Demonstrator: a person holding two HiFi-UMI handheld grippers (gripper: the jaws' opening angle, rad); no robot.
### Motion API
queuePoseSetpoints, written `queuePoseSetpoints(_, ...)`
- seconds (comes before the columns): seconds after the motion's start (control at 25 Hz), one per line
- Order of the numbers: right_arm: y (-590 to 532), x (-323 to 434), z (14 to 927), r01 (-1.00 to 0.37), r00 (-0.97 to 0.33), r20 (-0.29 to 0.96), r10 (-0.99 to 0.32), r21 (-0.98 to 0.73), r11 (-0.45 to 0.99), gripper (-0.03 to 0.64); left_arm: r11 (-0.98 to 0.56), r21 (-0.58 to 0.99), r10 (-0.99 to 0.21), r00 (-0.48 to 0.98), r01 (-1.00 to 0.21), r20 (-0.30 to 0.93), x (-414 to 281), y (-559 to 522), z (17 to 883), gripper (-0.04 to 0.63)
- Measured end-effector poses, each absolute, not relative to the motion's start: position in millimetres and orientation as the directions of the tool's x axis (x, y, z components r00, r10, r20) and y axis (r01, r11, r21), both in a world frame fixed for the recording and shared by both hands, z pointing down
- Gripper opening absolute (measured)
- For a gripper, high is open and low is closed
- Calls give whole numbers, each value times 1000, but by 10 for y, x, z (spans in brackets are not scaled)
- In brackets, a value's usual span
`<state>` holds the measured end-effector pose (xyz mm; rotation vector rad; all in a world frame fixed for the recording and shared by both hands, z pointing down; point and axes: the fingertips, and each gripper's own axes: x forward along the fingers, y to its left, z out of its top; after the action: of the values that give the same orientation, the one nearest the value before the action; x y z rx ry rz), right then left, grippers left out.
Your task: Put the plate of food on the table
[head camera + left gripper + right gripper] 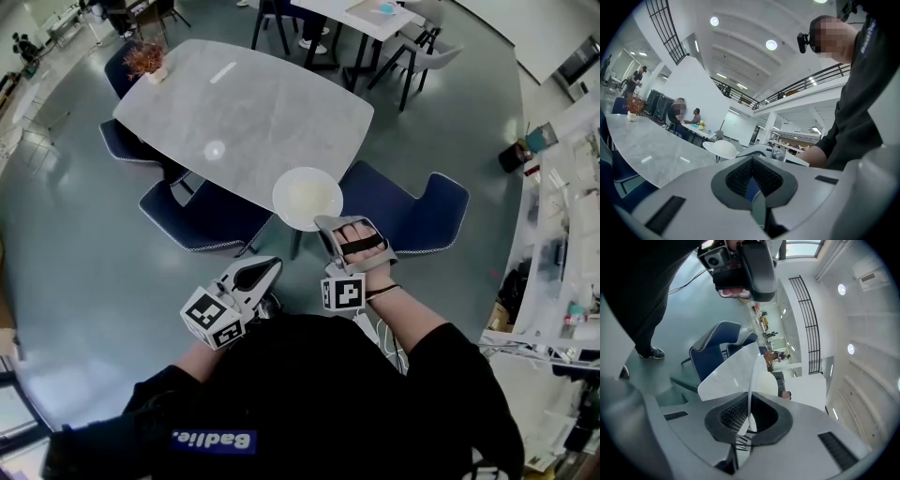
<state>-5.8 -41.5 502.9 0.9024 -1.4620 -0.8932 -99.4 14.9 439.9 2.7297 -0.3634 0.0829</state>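
Bright, evenly lit indoor hall seen through fisheye lenses.
Round ceiling lights (pixel 771 44) shine from above and leave pale glare spots on the grey table (pixel 253 103) and glossy floor (pixel 75 244). The white plate (pixel 307 198) looks almost washed out. Straight lines bow near the edges, corners go black, shadows are soft.

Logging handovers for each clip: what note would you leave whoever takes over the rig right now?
Left gripper: shut, empty, low by the body.
Right gripper: shut on the rim of the plate.
Plate: over the near edge of the table; unclear whether it rests there.
Done: plate carried to the table.
Left: set it fully on, then release.
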Motion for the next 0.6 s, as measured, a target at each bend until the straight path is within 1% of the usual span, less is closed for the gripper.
queuePoseSetpoints(0.2, -652, -152, 5080, -58, -28, 420, -907, 905, 421, 18, -892, 378, -224, 969, -246, 103, -1136, -100, 4473, 8)
queuePoseSetpoints(0.36, -762, -136, 5212, -56, -31, 443, -896, 894, 444, 18, -889, 388, -220, 970, -244, 106, -1089, -156, 4516, 8)
queuePoseSetpoints(0.6, -1067, -49, 5405, -58, -65, 459, -886, 885, 462, 18, -882, 367, -264, 956, -294, 131, -1035, -385, 4542, 8)
